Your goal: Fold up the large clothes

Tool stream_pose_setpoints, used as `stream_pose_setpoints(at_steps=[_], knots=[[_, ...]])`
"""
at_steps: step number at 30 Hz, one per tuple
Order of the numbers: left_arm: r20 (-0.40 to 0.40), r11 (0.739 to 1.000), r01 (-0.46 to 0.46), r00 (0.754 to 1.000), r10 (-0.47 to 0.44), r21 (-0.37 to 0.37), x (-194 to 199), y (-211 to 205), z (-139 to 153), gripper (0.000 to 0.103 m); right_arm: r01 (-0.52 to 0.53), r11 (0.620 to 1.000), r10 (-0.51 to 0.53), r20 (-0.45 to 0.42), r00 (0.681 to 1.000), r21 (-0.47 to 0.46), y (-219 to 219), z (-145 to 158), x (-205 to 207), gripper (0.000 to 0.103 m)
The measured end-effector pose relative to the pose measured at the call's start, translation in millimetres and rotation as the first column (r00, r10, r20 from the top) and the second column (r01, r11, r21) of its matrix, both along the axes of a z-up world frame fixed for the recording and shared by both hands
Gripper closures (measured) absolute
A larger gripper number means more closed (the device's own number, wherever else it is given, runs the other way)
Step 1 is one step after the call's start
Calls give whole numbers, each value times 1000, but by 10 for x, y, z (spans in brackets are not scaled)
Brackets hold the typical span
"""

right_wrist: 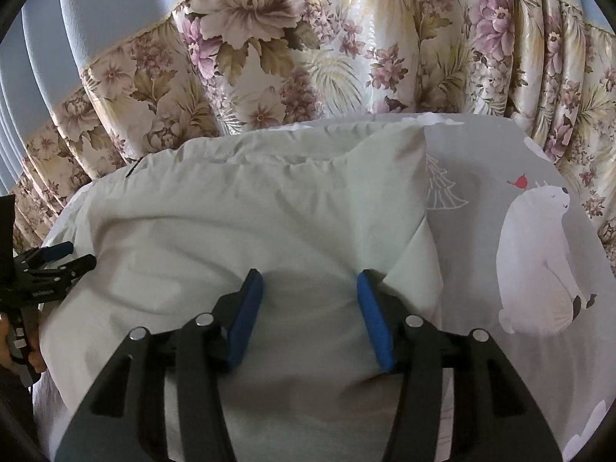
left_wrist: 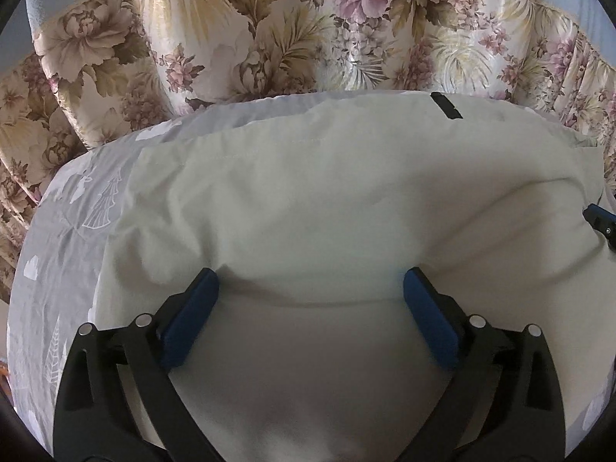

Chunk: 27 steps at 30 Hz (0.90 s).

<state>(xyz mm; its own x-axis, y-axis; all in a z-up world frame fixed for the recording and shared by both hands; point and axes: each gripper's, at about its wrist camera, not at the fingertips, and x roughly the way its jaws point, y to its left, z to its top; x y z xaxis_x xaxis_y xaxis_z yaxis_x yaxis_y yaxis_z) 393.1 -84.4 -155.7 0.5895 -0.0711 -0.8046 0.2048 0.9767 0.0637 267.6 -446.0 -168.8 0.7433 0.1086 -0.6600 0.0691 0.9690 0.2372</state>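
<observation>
A pale cream garment (left_wrist: 308,200) lies folded on a grey printed bedsheet (left_wrist: 69,231), with a black tag (left_wrist: 446,104) at its far edge. My left gripper (left_wrist: 311,283) is open, its blue pads resting on the near fold of the cloth. My right gripper (right_wrist: 310,283) is open over the same garment (right_wrist: 250,211) near its right edge. The left gripper shows at the left edge of the right wrist view (right_wrist: 57,258). A bit of the right gripper shows at the right edge of the left wrist view (left_wrist: 600,221).
A floral curtain (left_wrist: 269,30) hangs close behind the bed, also in the right wrist view (right_wrist: 346,46). The sheet (right_wrist: 481,192) bears a white bear print (right_wrist: 535,254) to the right of the garment. A hand (right_wrist: 15,346) holds the left gripper's handle.
</observation>
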Motion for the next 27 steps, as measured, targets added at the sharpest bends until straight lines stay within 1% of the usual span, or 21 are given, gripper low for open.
stream_pose_setpoints(at_steps=[3,5,9,13,14,16,17,18,19,20,21,23,25,26,27], knots=[[10,1000,-1,1000,1,-10,-22,4,9,6,9,1000,-9,-1,1000,1,0,6,-3,50],[16,1000,-5,1000,5,-2,-36,-2,14,4,20,1000,-20,-10,1000,0,8,19,-3,49],[4,1000,-27,1000,27,-1,-68,-29,65,3,50,997,-51,-12,999,-56,82,55,-16,46],[-1,999,-41,999,41,28,-127,-95,116,3,68,995,-68,-2,998,-70,109,122,-44,44],[-1,999,-38,999,38,25,-151,-111,142,3,58,996,-58,15,998,-68,140,171,-74,44],[-11,1000,-11,1000,10,-29,-222,-157,233,3,-3,999,6,56,998,-46,251,290,-124,43],[-12,999,-5,1000,5,-48,-247,-170,259,3,-29,999,32,66,997,-44,310,335,-131,43],[-13,996,4,1000,-5,-85,-295,-198,308,3,-54,998,57,70,996,-45,377,376,-134,43],[-15,994,13,1000,-15,-110,-330,-226,340,3,-83,995,86,70,994,-46,450,407,-133,40],[-20,989,34,999,-37,-141,-372,-274,371,3,-120,991,123,63,990,-50,540,422,-125,35],[-27,987,49,998,-54,-150,-403,-317,374,3,-145,987,149,50,988,-62,613,420,-113,34],[-45,988,83,995,-89,-129,-451,-444,325,3,-163,982,164,-2,987,-100,729,362,-63,34],[-55,992,86,994,-91,-93,-462,-516,247,3,-165,977,161,-38,986,-138,795,258,-14,34],[-63,993,86,994,-91,-80,-455,-530,206,3,-167,973,162,-44,986,-157,820,223,-8,33],[-82,993,89,992,-95,-82,-428,-529,161,3,-170,968,164,-48,985,-183,845,191,-9,33]])
